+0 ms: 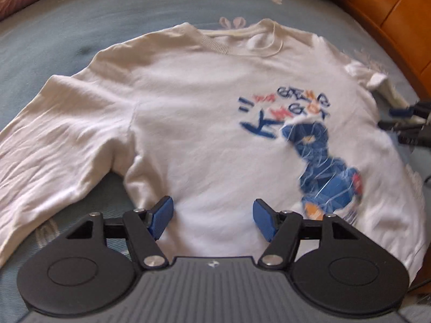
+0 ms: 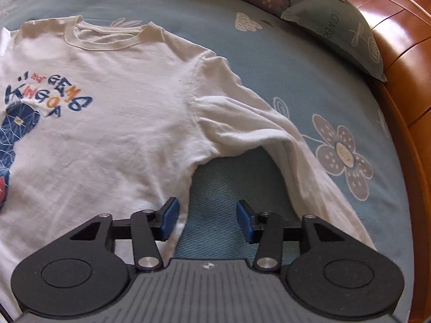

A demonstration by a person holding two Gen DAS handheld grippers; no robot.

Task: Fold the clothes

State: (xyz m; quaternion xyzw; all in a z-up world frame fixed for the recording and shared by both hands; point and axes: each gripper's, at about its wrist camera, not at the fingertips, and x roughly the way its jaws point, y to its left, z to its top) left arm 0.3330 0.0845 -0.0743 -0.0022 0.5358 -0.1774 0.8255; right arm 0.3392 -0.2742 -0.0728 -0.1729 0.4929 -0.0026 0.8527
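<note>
- White shirt (image 2: 107, 134) lies flat, face up, on the blue floral bedsheet (image 2: 269, 53); wooden bed frame (image 2: 404, 80) bounds the 3 o'clock side.
- Left gripper (image 1: 212, 219): jaws parted, empty, over the hem.
- Right gripper (image 2: 207, 222): jaws parted, empty, straddling the shirt's side edge.
- Only the right wrist view shows the pillow (image 2: 336, 27).

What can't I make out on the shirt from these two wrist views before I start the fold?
- Shirt hem: hidden in both views behind each tool's body.
- Sleeve cuff: runs behind the right tool in the right wrist view.
- Other sleeve end: cut off by the left edge of the left wrist view.
- Print: motion-blurred in the left wrist view, cut off in the right.
</note>
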